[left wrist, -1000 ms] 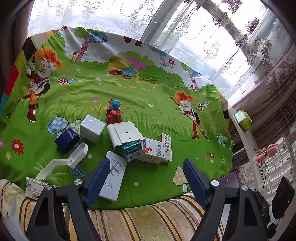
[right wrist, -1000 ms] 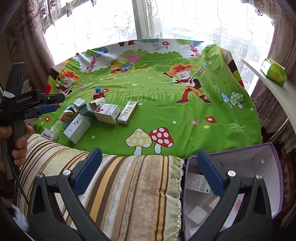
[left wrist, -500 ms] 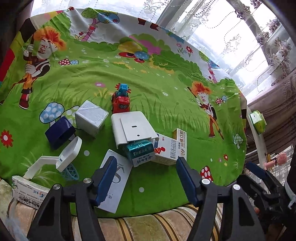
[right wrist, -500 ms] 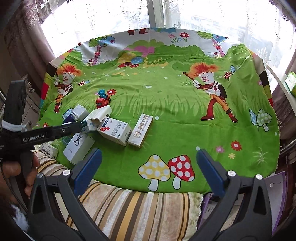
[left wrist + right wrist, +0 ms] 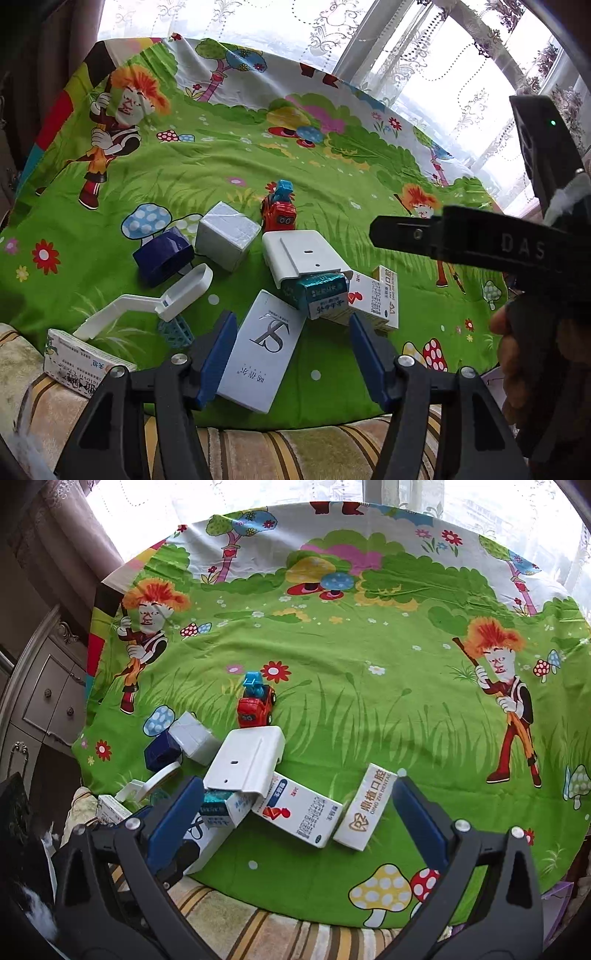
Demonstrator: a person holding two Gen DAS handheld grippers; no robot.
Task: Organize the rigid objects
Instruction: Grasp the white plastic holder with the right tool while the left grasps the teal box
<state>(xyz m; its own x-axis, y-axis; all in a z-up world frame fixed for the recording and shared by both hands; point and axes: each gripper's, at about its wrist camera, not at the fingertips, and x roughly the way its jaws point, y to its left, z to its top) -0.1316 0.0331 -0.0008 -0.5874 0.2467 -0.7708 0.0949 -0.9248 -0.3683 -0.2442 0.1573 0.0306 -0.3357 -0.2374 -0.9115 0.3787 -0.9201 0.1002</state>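
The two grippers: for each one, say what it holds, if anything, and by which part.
Nothing is held. The left gripper is open around the white box, pads not pressing; the right gripper is open above the boxes.

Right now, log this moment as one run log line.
left gripper: open, straddling white S-logo box, no contact | right gripper: open, above medicine boxes | toy truck: untouched

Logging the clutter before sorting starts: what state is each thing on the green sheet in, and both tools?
Left tool: open, holding nothing, above the white SP box.
Right tool: open, empty.
White SP box: lying flat.
White case: resting tilted on the teal carton.
Teal carton: on its side.
Toy truck: upright.
White flip case: hinged open.
Navy box: on its side, opening showing.
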